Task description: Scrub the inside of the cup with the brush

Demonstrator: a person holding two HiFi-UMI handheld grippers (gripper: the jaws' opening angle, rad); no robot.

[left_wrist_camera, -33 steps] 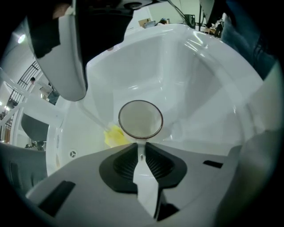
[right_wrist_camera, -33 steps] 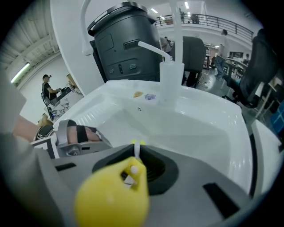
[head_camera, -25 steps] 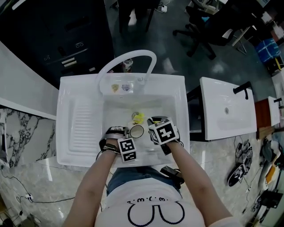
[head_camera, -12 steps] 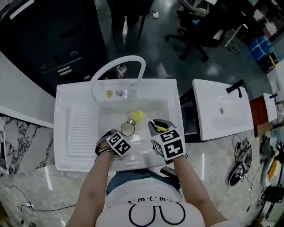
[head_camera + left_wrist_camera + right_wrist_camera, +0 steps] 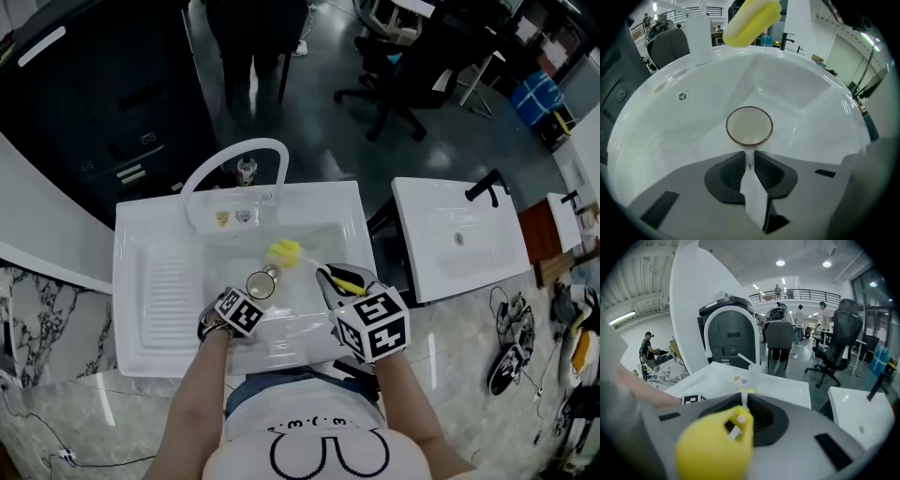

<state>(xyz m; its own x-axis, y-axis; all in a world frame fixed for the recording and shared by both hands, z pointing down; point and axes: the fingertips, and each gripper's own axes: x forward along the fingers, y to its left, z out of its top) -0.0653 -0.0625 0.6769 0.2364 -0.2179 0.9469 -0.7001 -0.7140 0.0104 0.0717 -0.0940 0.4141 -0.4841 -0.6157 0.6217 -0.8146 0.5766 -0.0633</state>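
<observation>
Over the white sink [image 5: 141, 337] my left gripper [image 5: 246, 302] holds a small white cup [image 5: 261, 283] with a brown rim. In the left gripper view the cup [image 5: 749, 126] faces me empty, its white handle pinched between the jaws of the left gripper [image 5: 750, 157], which are opening slightly. The brush's yellow sponge head [image 5: 284, 251] hovers just beyond the cup's rim, outside it, and shows high in the left gripper view as the sponge head [image 5: 751, 21]. My right gripper [image 5: 330, 277] is shut on the brush; its yellow grip [image 5: 717, 441] fills the front of the right gripper view.
A white arched faucet [image 5: 234, 159] stands behind the basin, with two small items [image 5: 232, 217] on the ledge under it. A ribbed drainboard [image 5: 159, 281] lies at the left. A second white basin [image 5: 459, 239] sits to the right. Office chairs [image 5: 412, 66] stand beyond on the dark floor.
The two grippers have drawn apart: the left one with the cup has shifted left and turned, the right one has pulled back toward me. The sponge head stays beyond the cup's rim.
</observation>
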